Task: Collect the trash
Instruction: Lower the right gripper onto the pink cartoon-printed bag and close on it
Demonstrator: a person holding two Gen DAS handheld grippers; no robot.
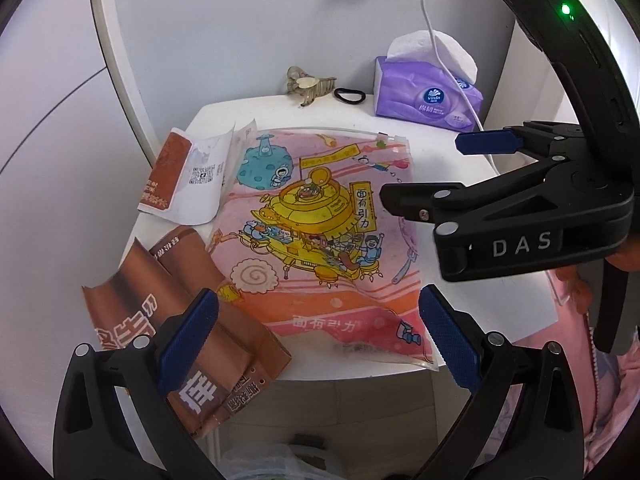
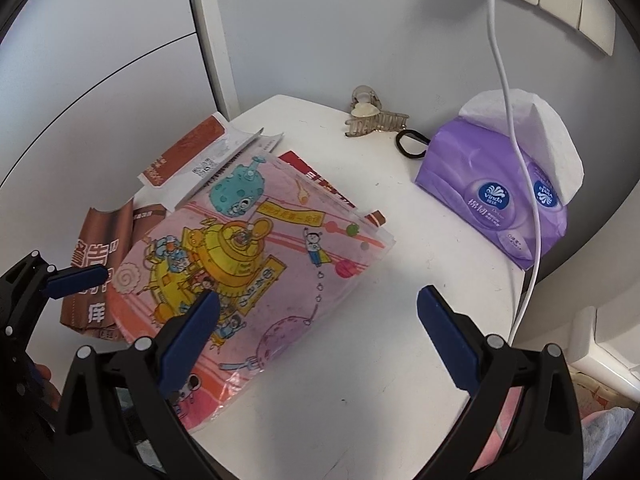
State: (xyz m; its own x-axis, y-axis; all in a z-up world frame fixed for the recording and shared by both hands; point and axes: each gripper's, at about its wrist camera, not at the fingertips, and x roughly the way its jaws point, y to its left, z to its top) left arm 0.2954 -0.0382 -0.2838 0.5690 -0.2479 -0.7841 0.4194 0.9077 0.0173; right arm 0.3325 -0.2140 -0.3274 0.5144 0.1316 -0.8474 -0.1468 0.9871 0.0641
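On the white rounded tabletop lies a flat pink plastic bag printed with a yellow cartoon spaceship, spread from the middle toward the near edge, its near end reaching the near edge. At the near left corner a crumpled brown paper bag with white lettering hangs partly over the edge, touching the pink bag's left side. Along the left edge further back sits a folded white-and-brown paper wrapper with a QR code, tucked partly under the pink bag. At the far right corner stands a purple soft pack of tissues with a white sheet sticking up and a white cable draped over it. Beside it along the far edge lie a black hair tie and a beige claw hair clip. The left gripper hovers over the pink bag's near end, jaws wide apart and empty. The right gripper hangs above the bag's right edge, jaws likewise spread, holding nothing.
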